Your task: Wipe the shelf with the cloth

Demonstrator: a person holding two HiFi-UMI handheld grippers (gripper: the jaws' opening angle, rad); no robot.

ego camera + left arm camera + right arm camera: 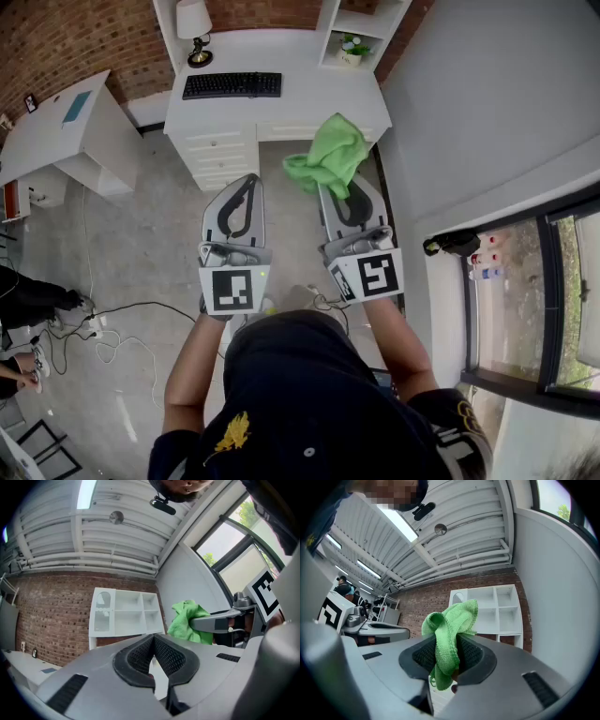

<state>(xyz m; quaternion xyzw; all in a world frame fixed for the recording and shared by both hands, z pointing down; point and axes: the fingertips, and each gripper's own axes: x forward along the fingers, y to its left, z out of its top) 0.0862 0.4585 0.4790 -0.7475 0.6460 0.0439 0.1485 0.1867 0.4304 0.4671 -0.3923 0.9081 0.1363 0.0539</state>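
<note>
Right gripper (446, 644) clamps the green cloth (452, 616), its length along the jaws, bunched past the tips; left gripper (153, 638), in its own view, closed and empty.

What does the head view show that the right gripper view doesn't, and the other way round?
Head view only: the keyboard, the lamp, the desk and the cables on the floor. Right gripper view only: the ceiling lights, and close up, the right hand-held gripper with its jaws shut on the green cloth. Both: that cloth, the white shelf and the left hand-held gripper.
</note>
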